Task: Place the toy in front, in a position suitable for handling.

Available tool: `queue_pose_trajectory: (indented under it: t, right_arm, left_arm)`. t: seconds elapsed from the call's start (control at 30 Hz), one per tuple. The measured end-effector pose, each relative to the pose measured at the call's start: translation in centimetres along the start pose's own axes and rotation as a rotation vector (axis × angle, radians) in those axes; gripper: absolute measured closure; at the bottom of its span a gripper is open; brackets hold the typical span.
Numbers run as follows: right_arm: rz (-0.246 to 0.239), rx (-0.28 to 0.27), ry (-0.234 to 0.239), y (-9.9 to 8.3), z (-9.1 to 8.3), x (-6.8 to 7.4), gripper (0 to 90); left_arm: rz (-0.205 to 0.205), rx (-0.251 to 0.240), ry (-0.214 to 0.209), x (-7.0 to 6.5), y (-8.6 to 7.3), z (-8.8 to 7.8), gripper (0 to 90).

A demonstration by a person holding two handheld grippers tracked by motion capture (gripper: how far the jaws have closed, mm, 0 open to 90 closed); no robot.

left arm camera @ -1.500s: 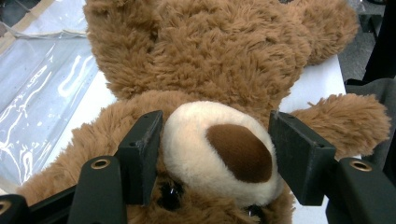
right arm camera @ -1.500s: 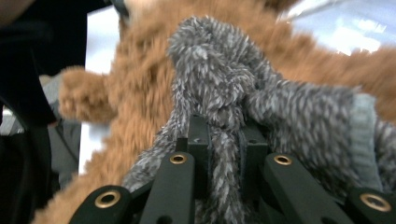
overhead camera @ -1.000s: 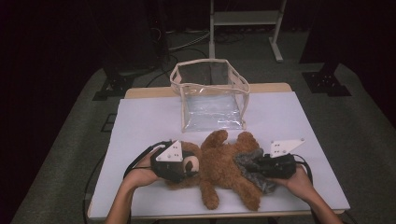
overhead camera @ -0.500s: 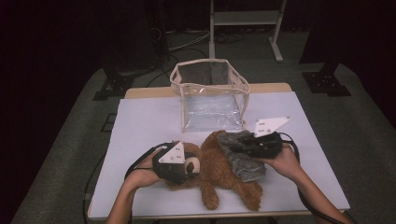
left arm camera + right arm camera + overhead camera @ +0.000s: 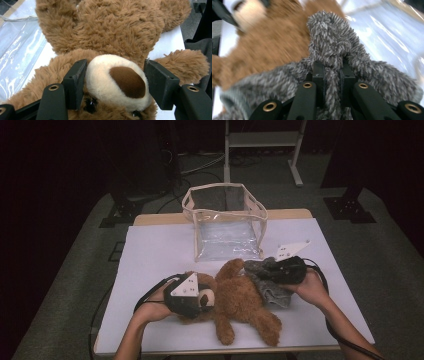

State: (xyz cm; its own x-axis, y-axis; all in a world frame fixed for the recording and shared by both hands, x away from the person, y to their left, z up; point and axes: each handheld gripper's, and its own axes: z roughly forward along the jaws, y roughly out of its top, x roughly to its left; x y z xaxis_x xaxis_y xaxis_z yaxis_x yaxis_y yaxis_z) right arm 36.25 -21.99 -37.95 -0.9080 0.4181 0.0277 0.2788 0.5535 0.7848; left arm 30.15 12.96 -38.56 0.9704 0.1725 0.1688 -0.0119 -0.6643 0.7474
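Left gripper jaws part-open, right gripper seemingly clamped

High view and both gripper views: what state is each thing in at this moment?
Teddy bear: lying on the table, muzzle clamped.
Left gripper: shut on the bear's muzzle.
Grey knitted garment: bunched, pinched and lifted beside the bear.
Right gripper: shut on the garment.
Clear bag: upright, top open, nothing visible inside.

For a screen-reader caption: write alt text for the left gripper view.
The left gripper clasps a brown teddy bear's cream snout between its two black jaws. A clear plastic bag lies at left on the white table.
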Motion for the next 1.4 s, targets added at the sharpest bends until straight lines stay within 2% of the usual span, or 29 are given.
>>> queue_pose_trajectory:
  t: [0.1, 0.23, 0.3, 0.37, 0.47, 0.57, 0.6, 0.67, 0.77, 0.83, 0.97, 1.0, 1.03, 1.07, 1.2, 1.3, 1.4]
  right_arm:
    - [0.011, -0.013, 0.001, 0.0, -0.4, -0.3, 78.7]
    - [-0.031, -0.024, 0.013, 1.8, 0.3, 0.1, 78.6]
    - [-0.029, -0.018, 0.017, 2.0, 0.7, 0.0, 78.6]
    - [-0.017, -0.006, 0.005, 1.6, 0.9, -0.5, 78.7]
    - [0.036, 0.010, -0.023, -0.2, 0.5, -1.7, 78.7]
    - [0.088, -0.010, -0.037, -1.7, -0.6, -2.6, 78.7]
    - [0.092, -0.020, -0.034, -1.7, -0.9, -2.5, 78.7]
    - [0.080, -0.051, -0.031, -1.2, -1.6, -2.1, 78.6]
    - [0.014, -0.098, 0.004, 0.7, -2.2, -0.2, 78.7]
    - [-0.026, -0.109, 0.034, 1.8, -1.9, 1.2, 78.6]
    - [-0.108, -0.093, 0.122, 3.4, 0.3, 4.3, 78.6]
    - [-0.140, -0.061, 0.131, 3.5, 1.1, 5.1, 78.6]
    - [-0.165, -0.042, 0.120, 3.4, 1.7, 5.5, 78.6]
    - [-0.161, -0.045, 0.121, 3.2, 1.9, 5.5, 78.6]
    - [-0.071, -0.065, 0.134, 1.8, 1.4, 4.0, 78.8]
    - [-0.050, -0.070, 0.128, 0.7, 1.0, 3.5, 78.8]
    - [-0.036, -0.079, 0.111, -0.3, 0.6, 2.9, 78.8]
  left_arm:
    - [0.002, 0.002, -0.004, 0.0, 0.0, 0.1, 36.5]
    - [0.010, 0.008, -0.002, 0.0, 0.0, 0.0, 36.6]
    - [0.009, 0.004, -0.002, 0.0, -0.1, 0.0, 36.6]
    - [0.008, 0.001, 0.000, 0.0, -0.1, 0.0, 36.6]
    - [0.008, 0.000, 0.003, -0.1, 0.0, 0.1, 36.7]
    - [0.009, 0.004, 0.005, 0.0, 0.0, 0.3, 37.3]
    - [0.002, 0.000, 0.003, 0.0, 0.0, 0.4, 37.5]
    - [0.005, 0.004, 0.001, 0.0, 0.1, 0.6, 37.8]
    - [0.009, 0.011, 0.004, 0.0, 0.4, 0.9, 38.1]
    - [0.014, 0.016, 0.006, 0.0, 0.5, 1.1, 38.1]
    - [0.013, 0.014, 0.009, 0.0, 0.5, 1.0, 38.0]
    - [0.013, 0.013, 0.012, 0.0, 0.5, 0.8, 37.7]
    - [0.015, 0.014, 0.015, 0.0, 0.5, 0.6, 37.3]
    - [0.020, 0.009, 0.024, 0.1, 0.5, 0.3, 36.9]
    - [0.021, -0.025, 0.027, 0.3, 0.2, -1.3, 36.3]
    - [0.027, -0.040, 0.028, 0.4, -0.5, -2.5, 36.0]
    - [0.024, -0.045, 0.067, 0.7, -1.6, -4.0, 35.2]
